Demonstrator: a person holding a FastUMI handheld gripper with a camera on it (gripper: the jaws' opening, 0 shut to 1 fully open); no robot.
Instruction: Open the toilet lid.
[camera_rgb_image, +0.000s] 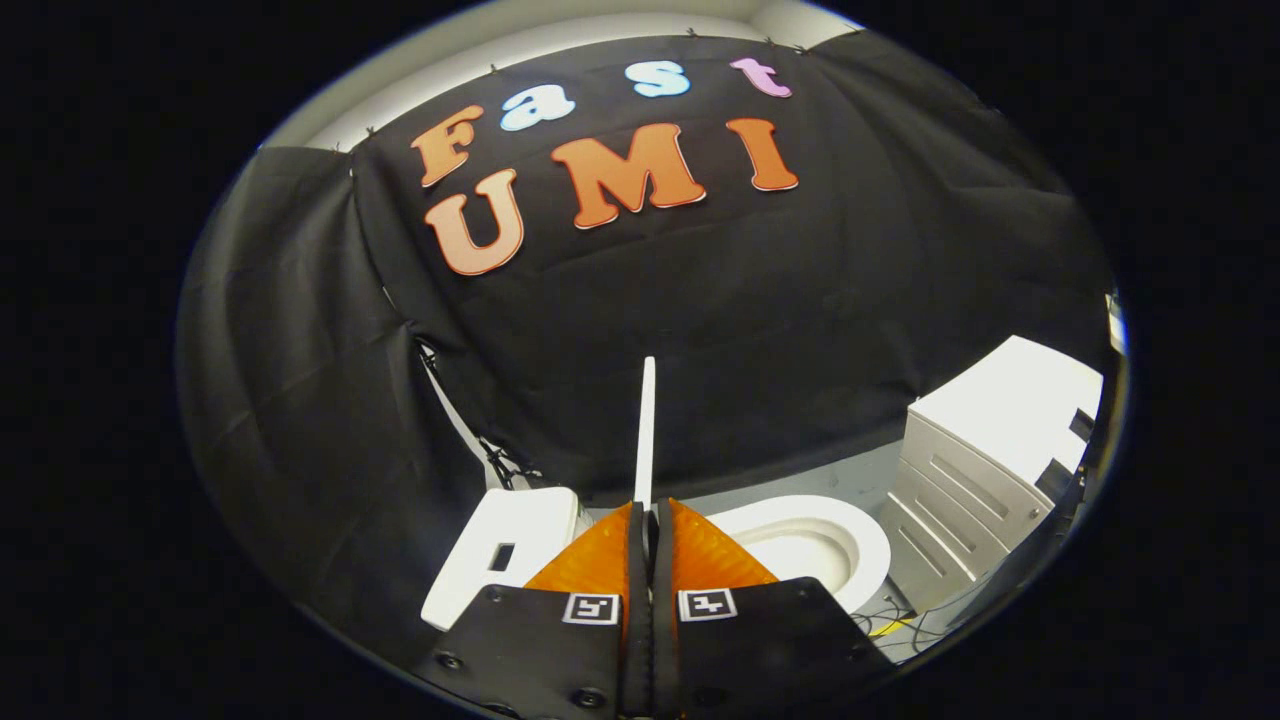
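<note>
The white toilet lid (647, 430) stands raised on edge, seen edge-on as a thin upright strip rising from between my fingers. My gripper (648, 515) is shut on the lid, its orange fingers (600, 555) pressed against both faces near the lid's lower part. To the right of the fingers lies the white seat and open bowl (815, 545). Left of the fingers sits the white tank (505, 560) with a dark slot on its top.
A white drawer cabinet (985, 470) stands to the right of the bowl. Yellow and dark cables (890, 625) lie on the grey floor by the bowl's base. A white frame pole (455, 420) runs up behind the tank against the black cloth.
</note>
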